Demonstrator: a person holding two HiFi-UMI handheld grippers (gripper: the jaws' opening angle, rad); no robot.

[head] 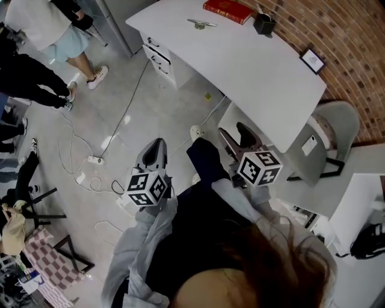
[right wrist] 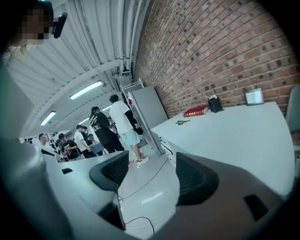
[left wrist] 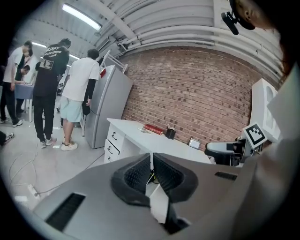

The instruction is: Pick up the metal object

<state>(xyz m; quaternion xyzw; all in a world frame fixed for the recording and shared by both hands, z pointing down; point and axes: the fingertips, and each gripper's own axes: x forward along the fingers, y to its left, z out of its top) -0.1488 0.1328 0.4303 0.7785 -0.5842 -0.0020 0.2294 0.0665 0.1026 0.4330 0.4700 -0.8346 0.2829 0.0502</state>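
- A small metal object (head: 201, 23) is seen lying flat near the top of the head view, on the far end of a long white worktop (head: 252, 66). It is free of both grippers and well apart from them.
- Just right of it a red book (head: 227, 10) is laid, then a black pen holder (head: 264, 24). A small framed picture (head: 313, 60) is stood further along, by the brick wall.
- In the right gripper view the metal object (right wrist: 182, 122) is shown as a small shape at centre, beside the book and far beyond the jaws.
- The right gripper (right wrist: 152, 171) is held with its jaws wide apart and nothing between them; only floor is seen through the gap. It is judged to be readied for the pick, though a long reach is yet to be made.
- The left gripper (left wrist: 152, 159) is held with its jaws brought together, empty. It is carried low at the lower left centre of the head view (head: 154, 150), apparently idle.
- Both grippers are held close to the person's body, over the floor and short of the worktop's near edge.
- A grey chair (head: 337, 126) is placed at the right.
- Cables and a power strip (head: 93, 159) are trailed over the floor at the left.
- Several people (head: 60, 30) are stood at the upper left.
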